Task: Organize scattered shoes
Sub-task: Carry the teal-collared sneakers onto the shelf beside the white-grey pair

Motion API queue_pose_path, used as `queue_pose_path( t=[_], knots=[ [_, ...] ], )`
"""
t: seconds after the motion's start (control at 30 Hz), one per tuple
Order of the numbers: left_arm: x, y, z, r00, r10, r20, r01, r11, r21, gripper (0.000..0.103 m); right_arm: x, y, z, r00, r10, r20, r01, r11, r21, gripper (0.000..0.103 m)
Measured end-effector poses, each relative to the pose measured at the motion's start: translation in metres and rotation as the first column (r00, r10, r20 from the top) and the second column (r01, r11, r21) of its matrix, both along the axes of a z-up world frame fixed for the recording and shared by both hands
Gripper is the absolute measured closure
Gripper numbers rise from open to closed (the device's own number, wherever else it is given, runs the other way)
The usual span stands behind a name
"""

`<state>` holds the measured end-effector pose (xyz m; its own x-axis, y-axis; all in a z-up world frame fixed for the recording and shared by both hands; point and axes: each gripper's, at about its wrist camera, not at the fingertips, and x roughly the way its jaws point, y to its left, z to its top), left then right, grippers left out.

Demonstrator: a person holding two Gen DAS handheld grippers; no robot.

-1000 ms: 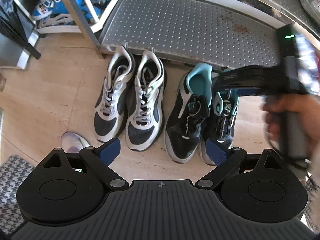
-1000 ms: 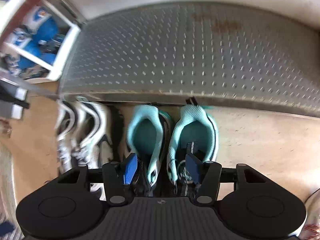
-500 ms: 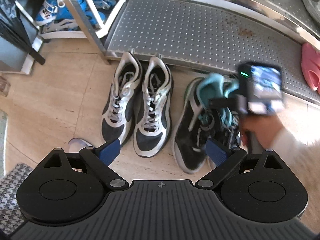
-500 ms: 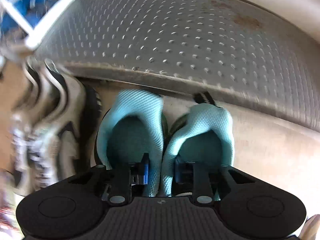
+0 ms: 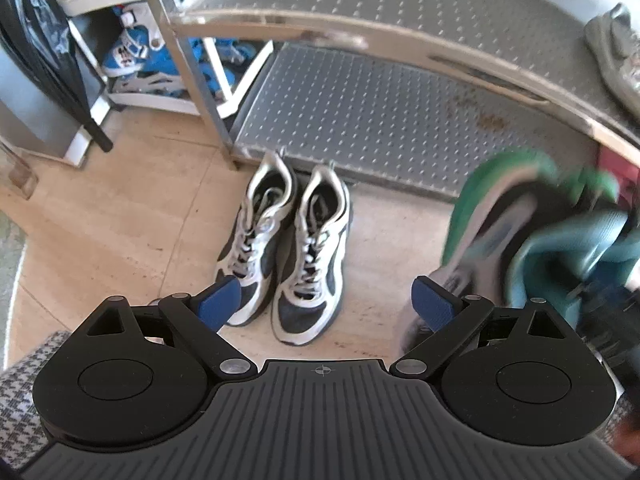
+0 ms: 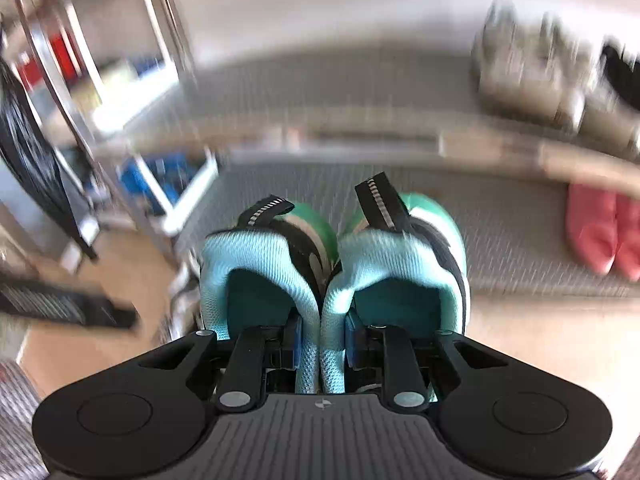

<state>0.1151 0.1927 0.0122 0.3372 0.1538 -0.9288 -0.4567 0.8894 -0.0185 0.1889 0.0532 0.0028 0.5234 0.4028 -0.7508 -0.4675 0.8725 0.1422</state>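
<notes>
Sneakers with teal lining (image 6: pixel 332 276), a black pair with green soles, hang clear of the floor in the right gripper (image 6: pixel 322 340), whose blue pads press the two adjoining collar walls together; half a second ago the pair still sat on the tiles before the rack. In the left wrist view the same pair (image 5: pixel 532 248) appears blurred and tilted at right, green soles turned up. The perforated metal shoe rack (image 5: pixel 360 104) now shows two tiers: its lower shelf is bare where visible in the left wrist view, with pink slippers (image 6: pixel 604 232) at its right end, while the upper shelf carries a grey shoe (image 5: pixel 612 52). A grey-and-white sneaker pair (image 5: pixel 288 256) stands unmoved on the tiled floor (image 5: pixel 120 216), heels toward the rack. The left gripper (image 5: pixel 326 300) hovers above that pair, fingers spread wide and empty. Blue-and-white skates (image 5: pixel 136 52) occupy a white side shelf at left.
</notes>
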Motion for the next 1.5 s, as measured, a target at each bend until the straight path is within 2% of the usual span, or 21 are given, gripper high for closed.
queue_pose_path(
  t=[0.07,0.17,0.3,0.33,0.37,0.43,0.57,0.7,0.73,0.8,0.9,1.0,1.07,1.1,1.13,1.23,1.33,1.4,1.47,1.5],
  knots=[
    [0.002,0.000,0.002,1.000,-0.010,0.005,0.010,1.000,0.000,0.007,0.017,0.004,0.031,0.997,-0.012,0.070,0.011,1.000,0.025,0.081],
    [0.004,0.002,0.003,1.000,-0.007,0.006,0.007,1.000,0.004,0.007,0.062,0.023,0.074,0.985,-0.016,0.171,0.010,0.999,0.034,0.081],
    [0.012,0.004,0.006,1.000,-0.012,0.008,0.012,1.000,0.003,0.007,0.131,0.061,0.081,0.949,0.002,0.315,0.019,0.998,-0.064,0.078],
    [0.014,0.004,0.006,1.000,-0.014,0.007,0.014,1.000,0.002,0.007,0.143,0.067,0.081,0.942,0.005,0.337,0.024,0.996,-0.081,0.062],
    [0.016,0.004,0.007,1.000,-0.014,0.009,0.014,1.000,-0.002,0.007,0.147,0.067,0.078,0.939,0.002,0.343,0.029,0.996,-0.085,0.051],
    [0.020,0.000,0.010,1.000,-0.021,0.021,0.021,1.000,-0.011,0.007,0.153,0.064,0.075,0.935,0.004,0.356,0.031,0.995,-0.091,0.050],
    [0.024,-0.016,0.015,0.998,-0.057,0.039,0.058,0.998,-0.020,0.007,0.133,0.034,0.084,0.931,0.059,0.361,-0.019,0.994,-0.112,0.046],
    [0.028,-0.034,0.022,0.988,-0.146,0.044,0.148,0.988,-0.044,0.007,0.118,0.000,0.086,0.945,0.048,0.324,-0.034,0.998,-0.050,0.033],
    [0.031,-0.032,0.023,0.989,-0.142,0.044,0.144,0.989,-0.037,0.007,0.114,-0.008,0.083,0.948,0.033,0.317,-0.029,0.999,-0.019,0.030],
    [0.038,-0.027,0.024,0.991,-0.127,0.046,0.128,0.992,-0.021,0.007,0.113,-0.008,0.071,0.968,0.031,0.248,-0.035,0.999,0.010,0.030],
    [0.047,-0.019,0.026,0.993,-0.103,0.049,0.103,0.995,0.003,0.007,0.108,0.001,0.059,0.986,0.077,0.147,-0.082,0.996,0.029,0.042],
    [0.057,-0.011,0.028,0.995,-0.080,0.053,0.078,0.997,0.026,0.007,0.098,0.012,0.056,0.989,0.117,0.091,-0.116,0.993,-0.017,0.042],
    [0.063,-0.006,0.030,0.996,-0.064,0.056,0.062,0.997,0.042,0.007,0.096,0.013,0.046,0.996,0.093,0.001,-0.092,0.994,-0.050,0.043],
    [0.066,-0.003,0.030,0.997,-0.056,0.057,0.053,0.997,0.050,0.007,0.097,0.013,0.038,0.995,0.080,-0.060,-0.082,0.996,-0.043,0.048],
    [0.068,-0.005,0.030,0.997,-0.058,0.058,0.056,0.997,0.049,0.007,0.101,0.013,0.027,0.987,0.064,-0.148,-0.069,0.997,-0.030,0.059],
    [0.072,-0.012,0.028,0.996,-0.068,0.058,0.066,0.997,0.042,0.007,0.112,0.013,0.000,0.951,0.021,-0.309,-0.007,0.999,0.048,0.071],
    [0.075,-0.019,0.027,0.995,-0.078,0.058,0.076,0.996,0.035,0.007,0.129,0.007,0.002,0.949,-0.075,-0.305,0.104,0.991,0.079,0.073],
    [0.078,-0.024,0.026,0.995,-0.085,0.058,0.083,0.996,0.030,0.007,0.137,0.002,0.003,0.931,-0.137,-0.339,0.176,0.981,0.087,0.076],
    [0.079,-0.029,0.024,0.995,-0.090,0.049,0.088,0.996,0.032,0.007,0.135,0.005,0.005,0.938,-0.150,-0.314,0.170,0.985,0.040,0.080],
    [0.080,-0.030,0.022,0.995,-0.090,0.043,0.089,0.996,0.028,0.007,0.131,0.010,0.008,0.953,-0.146,-0.267,0.152,0.988,0.000,0.080]
  ],
)
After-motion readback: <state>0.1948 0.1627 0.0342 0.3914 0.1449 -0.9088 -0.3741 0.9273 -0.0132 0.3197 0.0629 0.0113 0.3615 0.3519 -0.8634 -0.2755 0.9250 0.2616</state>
